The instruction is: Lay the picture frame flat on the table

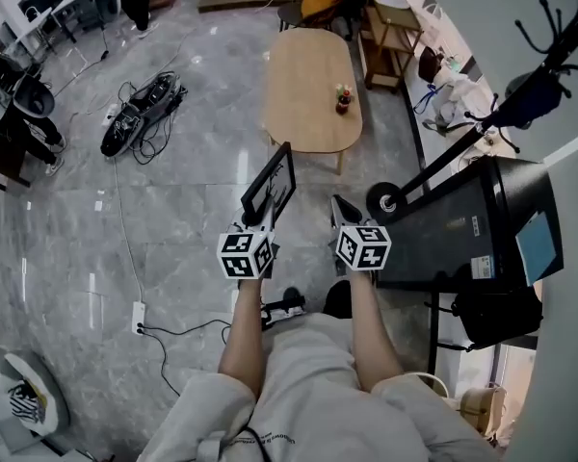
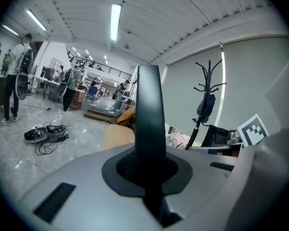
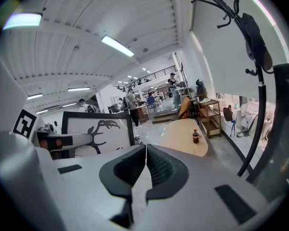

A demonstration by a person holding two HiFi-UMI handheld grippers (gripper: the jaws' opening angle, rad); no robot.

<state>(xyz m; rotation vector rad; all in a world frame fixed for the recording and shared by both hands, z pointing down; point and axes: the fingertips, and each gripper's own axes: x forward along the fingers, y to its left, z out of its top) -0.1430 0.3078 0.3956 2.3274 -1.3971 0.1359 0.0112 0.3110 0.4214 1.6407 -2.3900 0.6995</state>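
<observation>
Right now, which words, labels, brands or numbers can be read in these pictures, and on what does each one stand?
No text can be read for certain.
Print on the shirt: too small.
White sticker on the black machine: blurred.
Label on the bottle: too small.
Marker cubes: patterns only, no words.

Black picture frame (image 3: pixel 94 129), antler print, stands upright, aloft.

Ahead: table (image 1: pixel 308 75), bottle (image 1: pixel 344 99) on it near right edge. Before table, off the floor: picture frame (image 1: pixel 270 186) upright in left gripper (image 1: pixel 258 218); right gripper (image 1: pixel 340 207) just right, apart. Further right: treadmill (image 1: pixel 462 229), coat rack (image 2: pixel 209 78) beyond. Left of table, on floor: cables (image 1: pixel 140 114).
</observation>
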